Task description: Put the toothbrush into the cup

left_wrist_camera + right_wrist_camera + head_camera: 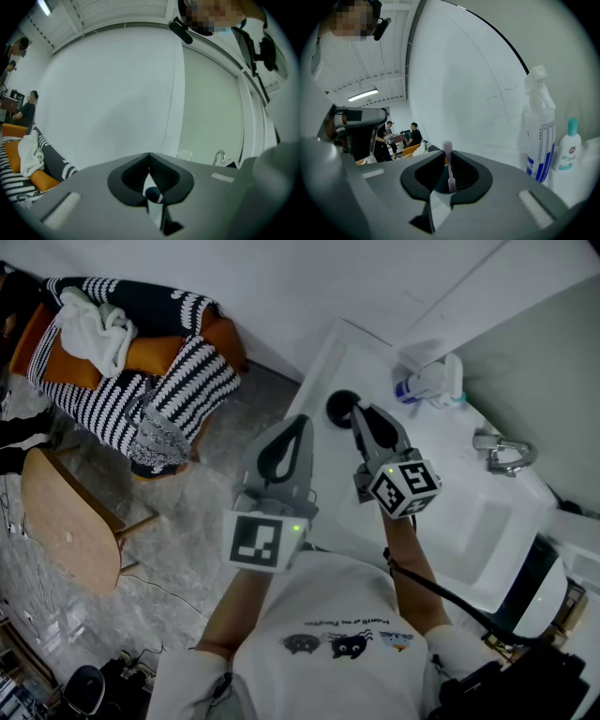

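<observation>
A black cup (pixel 337 407) stands on the white counter (pixel 328 362) near its left edge. My right gripper (pixel 361 416) hangs just right of the cup, its tips close to the rim. It is shut on a pale purple toothbrush (pixel 449 171), which stands upright between the pads with its head above the tips. My left gripper (pixel 297 427) is held left of the cup, off the counter's edge, pointing level at the wall. Its jaws (pixel 149 158) meet at the tips. A small dark round shape shows in the gap behind them; I cannot tell what it is.
A white spray bottle (pixel 539 136) and a small teal-capped bottle (pixel 568 150) stand at the counter's back. A faucet (pixel 502 454) and sink basin (pixel 469 531) lie to the right. A striped sofa (pixel 141 371) and wooden table (pixel 66 521) stand on the floor at left.
</observation>
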The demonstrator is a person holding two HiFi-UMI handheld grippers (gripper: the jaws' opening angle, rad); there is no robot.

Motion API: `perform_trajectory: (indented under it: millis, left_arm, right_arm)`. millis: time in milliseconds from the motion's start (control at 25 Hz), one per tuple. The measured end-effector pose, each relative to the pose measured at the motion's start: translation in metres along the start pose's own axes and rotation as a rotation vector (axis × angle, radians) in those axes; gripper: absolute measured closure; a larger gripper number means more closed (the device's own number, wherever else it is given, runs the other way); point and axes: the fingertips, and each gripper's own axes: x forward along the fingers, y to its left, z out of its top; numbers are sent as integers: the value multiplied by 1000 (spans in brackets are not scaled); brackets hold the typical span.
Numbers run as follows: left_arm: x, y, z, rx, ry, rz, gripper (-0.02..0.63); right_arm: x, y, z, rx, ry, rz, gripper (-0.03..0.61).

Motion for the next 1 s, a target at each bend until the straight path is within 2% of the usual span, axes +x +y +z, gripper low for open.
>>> perform_trajectory:
  millis: [1000]
  left_arm:
    - [1,1,1,3,-1,-6,614]
  right_arm:
    - [3,0,-8,-4,33,1,532]
